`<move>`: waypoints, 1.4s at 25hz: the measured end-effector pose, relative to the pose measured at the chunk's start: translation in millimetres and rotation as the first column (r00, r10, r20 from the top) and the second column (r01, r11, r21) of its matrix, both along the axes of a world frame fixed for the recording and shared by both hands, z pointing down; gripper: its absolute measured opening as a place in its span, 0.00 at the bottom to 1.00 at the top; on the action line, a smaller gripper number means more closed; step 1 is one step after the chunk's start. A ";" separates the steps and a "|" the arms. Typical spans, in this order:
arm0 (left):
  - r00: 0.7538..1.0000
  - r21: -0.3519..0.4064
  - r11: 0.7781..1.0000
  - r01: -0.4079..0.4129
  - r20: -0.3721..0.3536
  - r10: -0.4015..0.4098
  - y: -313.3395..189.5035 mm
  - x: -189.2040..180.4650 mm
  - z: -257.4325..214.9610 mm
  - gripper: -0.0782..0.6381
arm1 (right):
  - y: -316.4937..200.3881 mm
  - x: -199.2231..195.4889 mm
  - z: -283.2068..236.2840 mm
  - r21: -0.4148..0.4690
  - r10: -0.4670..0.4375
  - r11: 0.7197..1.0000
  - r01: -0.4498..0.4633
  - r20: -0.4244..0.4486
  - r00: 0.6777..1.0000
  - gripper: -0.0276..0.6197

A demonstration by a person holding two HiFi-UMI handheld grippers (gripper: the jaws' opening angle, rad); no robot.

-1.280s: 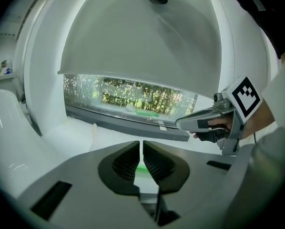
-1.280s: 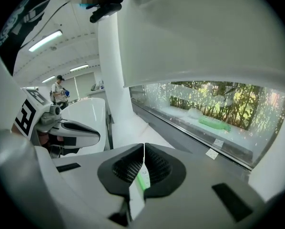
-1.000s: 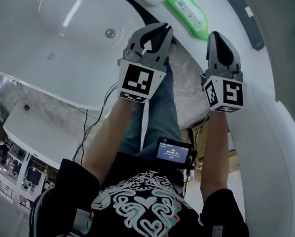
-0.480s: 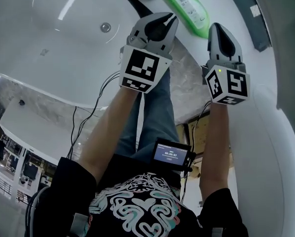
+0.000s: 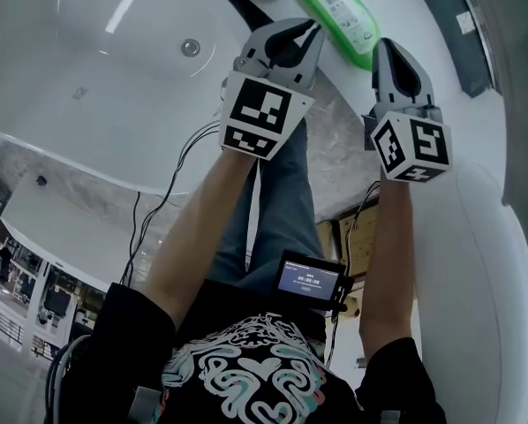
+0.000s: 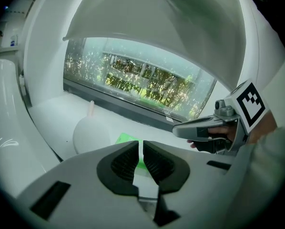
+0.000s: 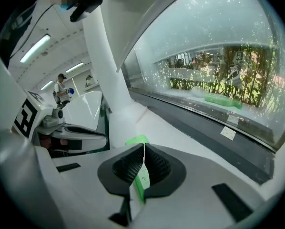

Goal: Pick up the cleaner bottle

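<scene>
Two tongs (image 5: 310, 30) (image 5: 384, 46) near cleaner bottle (image 5: 339, 5)

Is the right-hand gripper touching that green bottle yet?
Apart. In the left gripper view the right gripper hangs beside the green bottle, bare white ledge showing between them.

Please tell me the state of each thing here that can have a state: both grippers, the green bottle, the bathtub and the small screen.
Left gripper: shut, nothing between its jaws.
Right gripper: shut, nothing between its jaws.
Cleaner bottle: lying on its side on the white ledge, not held.
Bathtub: no water visible.
Small screen: lit.
</scene>
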State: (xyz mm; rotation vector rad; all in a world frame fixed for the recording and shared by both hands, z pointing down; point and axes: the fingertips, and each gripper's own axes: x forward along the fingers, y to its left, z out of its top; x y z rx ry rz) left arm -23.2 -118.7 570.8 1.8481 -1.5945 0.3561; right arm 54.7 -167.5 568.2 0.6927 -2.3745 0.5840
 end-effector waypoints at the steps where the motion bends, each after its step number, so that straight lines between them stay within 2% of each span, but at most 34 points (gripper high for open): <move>1: 1.000 -0.004 1.000 0.000 -0.002 0.000 -0.4 0.7 2.1 0.14 | -0.8 -0.2 2.5 -0.001 -0.003 1.000 0.003 -0.006 1.000 0.09; 10: 0.999 -0.037 0.999 0.024 -0.046 -0.026 -10.4 10.2 18.7 0.14 | -16.3 0.5 31.9 -0.013 -0.042 0.999 0.041 -0.080 0.996 0.09; 13: 0.996 -0.075 0.996 0.043 -0.071 -0.049 -14.1 12.2 26.7 0.14 | -24.2 -4.8 37.7 -0.029 -0.070 0.997 0.068 -0.091 0.993 0.09; 21: 0.984 -0.187 0.981 0.053 -0.156 -0.083 -10.7 31.6 62.1 0.25 | -25.6 -6.9 61.2 -0.108 -0.141 0.985 0.132 -0.084 0.986 0.09; 26: 0.960 -0.224 0.969 0.100 -0.235 -0.153 -14.3 30.7 70.3 0.28 | -23.1 -7.8 75.1 -0.199 -0.197 0.964 0.177 -0.088 0.976 0.26; 31: 0.925 -0.267 0.952 0.151 -0.302 -0.232 -12.6 31.4 79.9 0.28 | -17.0 -1.9 87.7 -0.266 -0.260 0.937 0.226 -0.099 0.960 0.30; 35: 0.907 -0.289 0.944 0.160 -0.333 -0.256 -14.5 33.6 84.9 0.29 | -13.1 -1.7 94.8 -0.314 -0.304 0.913 0.261 -0.094 0.948 0.35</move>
